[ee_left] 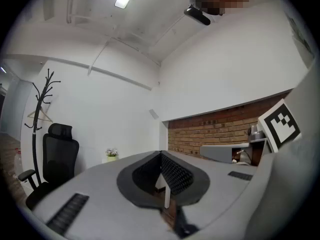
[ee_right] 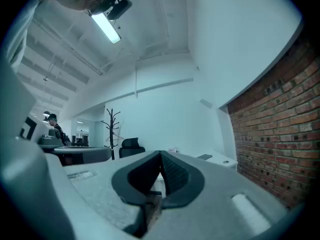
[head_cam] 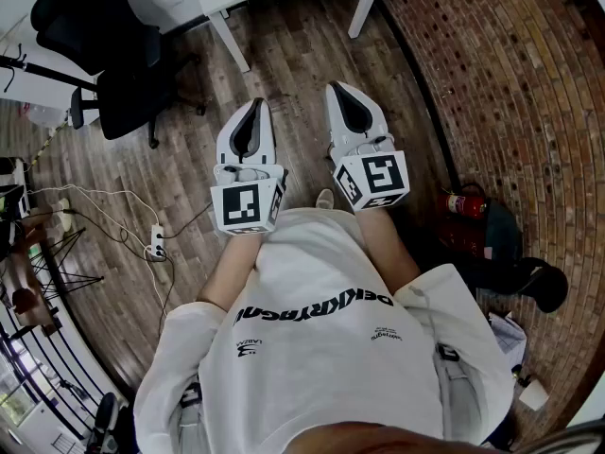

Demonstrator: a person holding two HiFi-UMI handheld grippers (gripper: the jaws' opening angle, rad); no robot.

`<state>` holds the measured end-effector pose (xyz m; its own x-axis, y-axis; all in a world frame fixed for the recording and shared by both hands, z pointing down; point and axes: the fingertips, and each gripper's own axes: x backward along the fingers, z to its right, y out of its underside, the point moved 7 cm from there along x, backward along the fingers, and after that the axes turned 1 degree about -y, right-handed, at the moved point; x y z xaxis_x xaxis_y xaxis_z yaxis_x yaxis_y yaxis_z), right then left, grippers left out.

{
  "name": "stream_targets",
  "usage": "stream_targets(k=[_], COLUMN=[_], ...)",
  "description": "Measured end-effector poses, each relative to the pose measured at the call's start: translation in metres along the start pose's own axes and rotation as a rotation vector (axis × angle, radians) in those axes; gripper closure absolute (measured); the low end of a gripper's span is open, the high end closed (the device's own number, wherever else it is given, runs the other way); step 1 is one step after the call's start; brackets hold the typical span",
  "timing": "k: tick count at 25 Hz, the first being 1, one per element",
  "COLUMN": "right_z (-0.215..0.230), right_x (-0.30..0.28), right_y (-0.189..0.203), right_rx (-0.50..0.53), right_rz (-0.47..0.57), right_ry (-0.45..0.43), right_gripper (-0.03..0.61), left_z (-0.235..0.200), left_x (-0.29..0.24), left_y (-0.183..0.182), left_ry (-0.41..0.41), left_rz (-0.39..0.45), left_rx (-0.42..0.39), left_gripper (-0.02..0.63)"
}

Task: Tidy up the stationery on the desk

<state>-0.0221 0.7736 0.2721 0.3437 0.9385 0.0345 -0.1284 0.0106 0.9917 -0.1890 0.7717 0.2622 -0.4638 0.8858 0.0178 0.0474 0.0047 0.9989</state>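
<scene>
No stationery and no desk top with items shows in any view. In the head view both grippers are held up in front of a person's white shirt, over the wooden floor. My left gripper (head_cam: pixel 251 112) has its jaws closed together with nothing between them; its own view shows the tips (ee_left: pixel 161 155) meeting. My right gripper (head_cam: pixel 344 94) is likewise shut and empty, tips (ee_right: pixel 160 154) touching. Both point out into the room, level.
A black office chair (head_cam: pixel 104 55) stands at the upper left, white desk legs (head_cam: pixel 230 41) at the top. A brick wall (head_cam: pixel 510 93) runs along the right with a red fire extinguisher (head_cam: pixel 463 204) at its foot. Cables and a power strip (head_cam: pixel 156 242) lie on the floor.
</scene>
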Motion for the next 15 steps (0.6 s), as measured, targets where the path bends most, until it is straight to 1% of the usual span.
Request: stream_targets(k=[4,10,15], right_z=[0.025,0.06,0.078], right_x=[0.01,0.02,0.019], right_y=[-0.002,-0.005,0.004], right_rx=[-0.034,-0.026,-0.036], right_rz=[0.005,0.006,-0.015], right_ry=[0.004,-0.015,-0.044], right_gripper=[0.58,0.58,0.58], left_z=[0.02,0.058,0.077], left_x=[-0.01,-0.024,-0.033], left_y=[0.005,0.016,0.029], left_ry=[0.001,-0.018,-0.053], left_rz=[0.006,0.014,-0.021], left_rx=[0.005,-0.018,-0.032], left_gripper=[0.615,0.615,0.615])
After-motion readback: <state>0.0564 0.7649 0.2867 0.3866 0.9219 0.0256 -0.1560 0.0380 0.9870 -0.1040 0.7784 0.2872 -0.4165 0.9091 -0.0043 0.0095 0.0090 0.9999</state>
